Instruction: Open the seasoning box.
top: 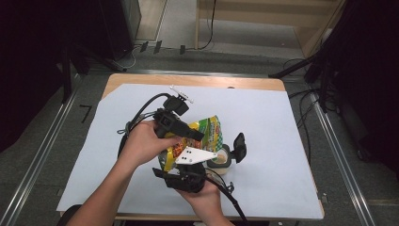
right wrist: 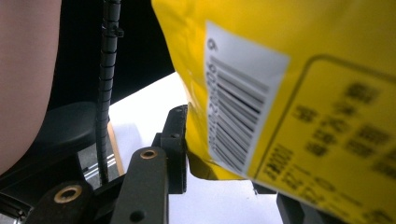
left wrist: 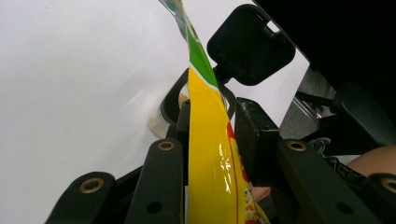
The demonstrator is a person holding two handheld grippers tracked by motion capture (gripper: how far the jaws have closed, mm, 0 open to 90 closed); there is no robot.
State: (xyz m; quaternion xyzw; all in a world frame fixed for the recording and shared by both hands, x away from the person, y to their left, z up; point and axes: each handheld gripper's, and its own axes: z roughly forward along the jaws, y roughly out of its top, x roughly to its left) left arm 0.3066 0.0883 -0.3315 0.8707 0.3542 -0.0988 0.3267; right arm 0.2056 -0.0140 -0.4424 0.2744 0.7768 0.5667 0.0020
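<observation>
Both grippers hold the yellow bag [top: 197, 136] at the centre of the frame, above the worktop [top: 282, 141]. The left gripper [top: 200, 135] fingers clamp its edge, the right gripper [top: 186, 162] fingers its bottom, beside the open jar [top: 221, 160].

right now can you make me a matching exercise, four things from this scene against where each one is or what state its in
Things:
1. snack bag
2. small jar
3. black flip lid
4. white sheet

Places or states:
a. stands on the table beside the bag
b. covers the tabletop
c. pinched by the left claw and the right claw
d. swung open

Pairs: 1-c, 2-a, 3-d, 4-b
</observation>
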